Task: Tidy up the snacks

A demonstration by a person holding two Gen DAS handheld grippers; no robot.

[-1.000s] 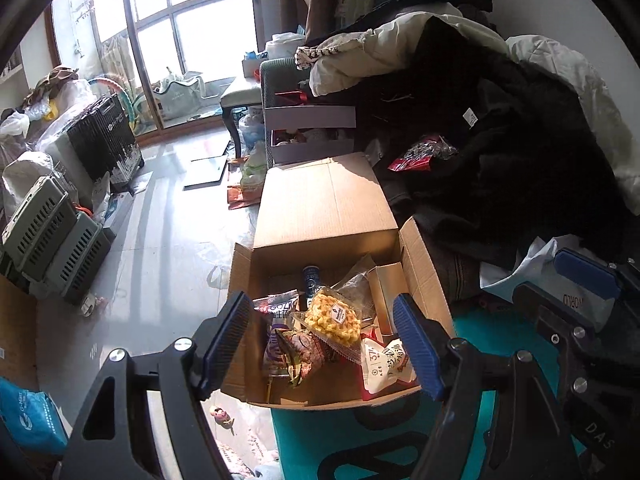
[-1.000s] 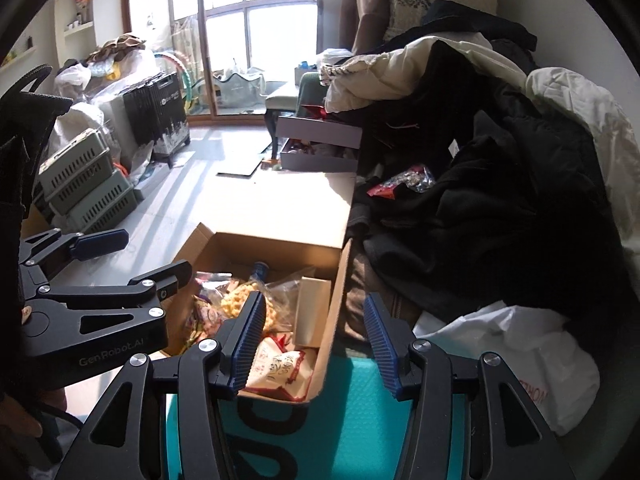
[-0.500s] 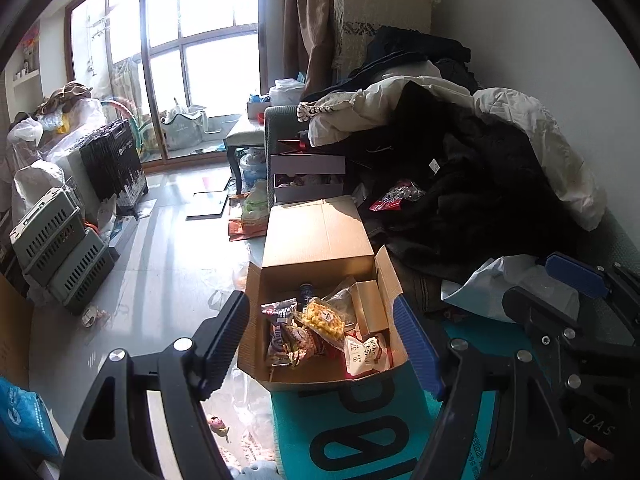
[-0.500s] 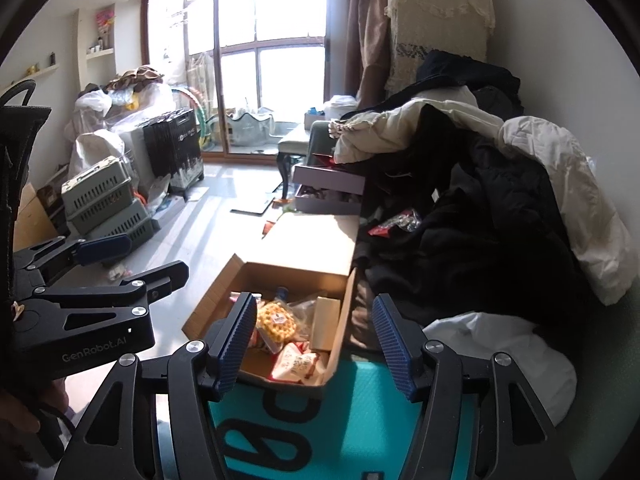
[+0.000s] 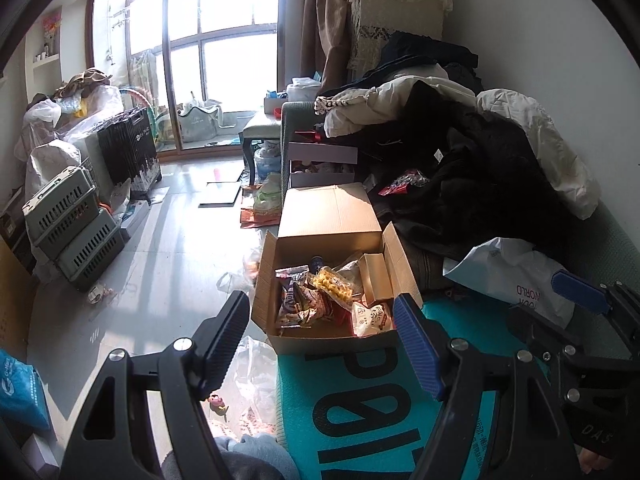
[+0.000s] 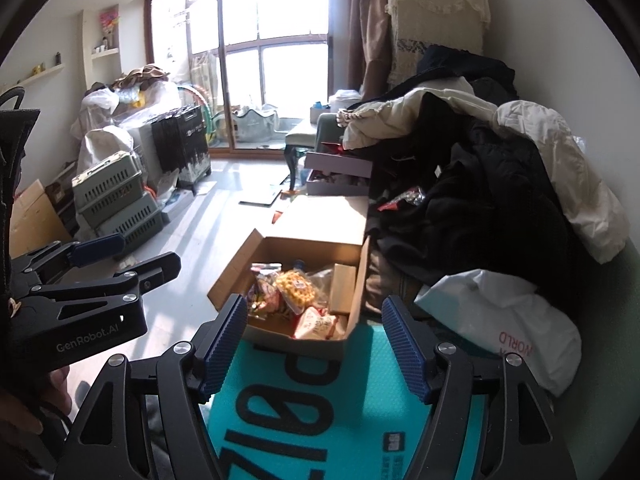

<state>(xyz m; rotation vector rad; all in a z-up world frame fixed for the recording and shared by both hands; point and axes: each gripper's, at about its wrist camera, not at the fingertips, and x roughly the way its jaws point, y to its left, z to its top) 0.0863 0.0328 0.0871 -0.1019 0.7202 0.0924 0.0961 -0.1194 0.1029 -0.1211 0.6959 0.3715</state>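
An open cardboard box [image 5: 332,216] [image 6: 232,276] sits on the sofa, holding several snack packets: a clear bag of yellow puffs [image 5: 334,285] [image 6: 294,285], a red-and-white packet [image 5: 372,314] [image 6: 318,324] and a tan carton [image 5: 374,276] [image 6: 342,286]. A red snack bag [image 5: 402,183] [image 6: 402,198] lies on the dark clothes. My left gripper [image 5: 320,344] is open and empty, held back from the box. My right gripper [image 6: 314,350] is open and empty, also short of the box.
A teal bag with black lettering [image 5: 360,408] [image 6: 320,408] lies in front of the box. A white plastic bag [image 5: 516,276] [image 6: 492,312] is to the right. Piled clothes [image 5: 460,152] cover the sofa. Grey crates [image 5: 68,224] stand on the floor at left.
Both grippers have pulled back and up from the box, which now looks smaller and farther off. More of the teal bag shows. The jaws stay open.
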